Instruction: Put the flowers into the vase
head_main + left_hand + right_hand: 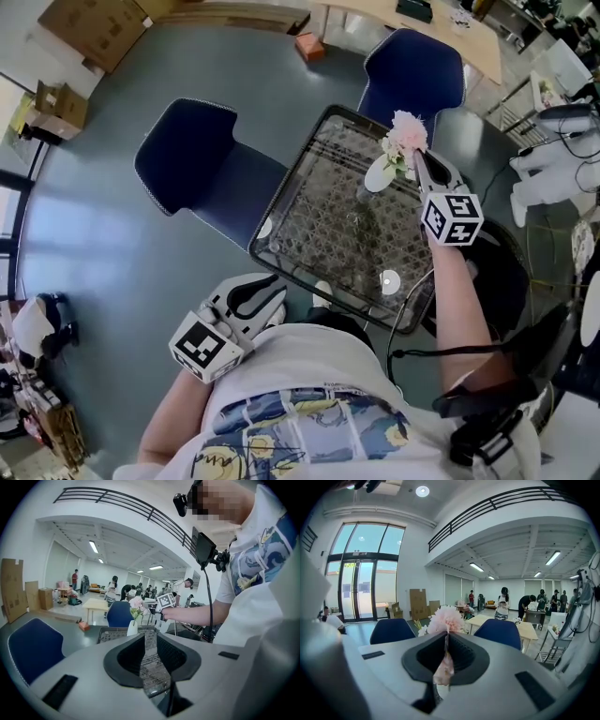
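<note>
At the lower left of the head view the left gripper point(261, 291) hung off the near edge of the surface point(319, 211), its jaws a little apart with nothing between them; it took no part in the work. Toward the upper right of the surface stood the white vase point(378, 174), upright. Directly above its mouth were the pink flowers point(408, 131), their green stems pointing down toward the opening. Whether the stem ends had entered the mouth could not be told. Just right of the vase the right gripper point(420, 159) had its jaws clamped on the stems, the blooms standing above the tips. The step in hand looked like the insertion itself: flowers carried to the vase and being lowered in. The next move probably called for keeping the stems lined up with the narrow mouth, sinking them until the vase bore them, then parting the jaws and drawing back without tipping the vase.
</note>
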Action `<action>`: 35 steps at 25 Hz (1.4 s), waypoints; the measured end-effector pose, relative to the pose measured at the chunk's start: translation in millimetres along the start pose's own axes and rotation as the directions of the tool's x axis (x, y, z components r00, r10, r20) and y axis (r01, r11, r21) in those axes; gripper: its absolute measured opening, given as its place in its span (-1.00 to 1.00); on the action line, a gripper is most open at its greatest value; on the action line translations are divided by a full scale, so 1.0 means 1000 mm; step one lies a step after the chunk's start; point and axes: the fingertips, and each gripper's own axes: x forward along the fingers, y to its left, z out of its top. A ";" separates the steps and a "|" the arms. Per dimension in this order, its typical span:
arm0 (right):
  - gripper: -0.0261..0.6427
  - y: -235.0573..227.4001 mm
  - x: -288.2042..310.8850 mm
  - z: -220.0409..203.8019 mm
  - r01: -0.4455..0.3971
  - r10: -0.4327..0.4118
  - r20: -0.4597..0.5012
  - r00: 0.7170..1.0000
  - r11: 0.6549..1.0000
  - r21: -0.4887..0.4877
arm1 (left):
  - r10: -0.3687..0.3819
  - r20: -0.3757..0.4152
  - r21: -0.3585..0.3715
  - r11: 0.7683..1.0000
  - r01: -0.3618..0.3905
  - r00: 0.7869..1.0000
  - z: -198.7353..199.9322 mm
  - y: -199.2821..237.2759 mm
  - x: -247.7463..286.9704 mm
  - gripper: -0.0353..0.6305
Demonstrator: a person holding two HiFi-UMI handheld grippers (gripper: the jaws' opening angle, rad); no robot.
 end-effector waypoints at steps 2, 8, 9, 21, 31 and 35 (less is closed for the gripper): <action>-0.87 -0.003 0.006 -0.013 0.001 -0.001 -0.006 1.000 1.000 0.008 | 0.005 -0.010 0.003 1.000 -0.005 1.000 -0.003 0.002 0.003 -0.71; -0.87 -0.004 0.022 -0.049 -0.004 0.004 -0.033 0.999 1.000 0.000 | 0.022 -0.020 -0.004 1.000 -0.023 1.000 -0.012 0.007 0.013 -0.70; -0.87 -0.002 0.023 -0.053 -0.005 0.005 -0.038 0.999 1.000 -0.003 | 0.023 -0.018 -0.005 1.000 -0.023 1.000 -0.011 0.007 0.012 -0.70; -0.87 0.005 0.024 -0.063 0.001 -0.002 -0.029 1.000 1.000 -0.008 | 0.033 -0.027 -0.020 0.999 -0.033 0.999 -0.014 0.004 0.011 -0.70; -0.87 0.013 0.025 -0.057 0.002 -0.002 -0.006 1.000 0.996 -0.084 | 0.031 -0.026 -0.013 0.999 -0.031 0.999 -0.015 0.005 0.010 -0.70; -0.87 0.012 0.028 -0.062 0.004 -0.005 -0.009 1.000 0.996 -0.093 | 0.028 -0.030 -0.010 1.000 -0.028 0.999 -0.015 0.005 0.012 -0.70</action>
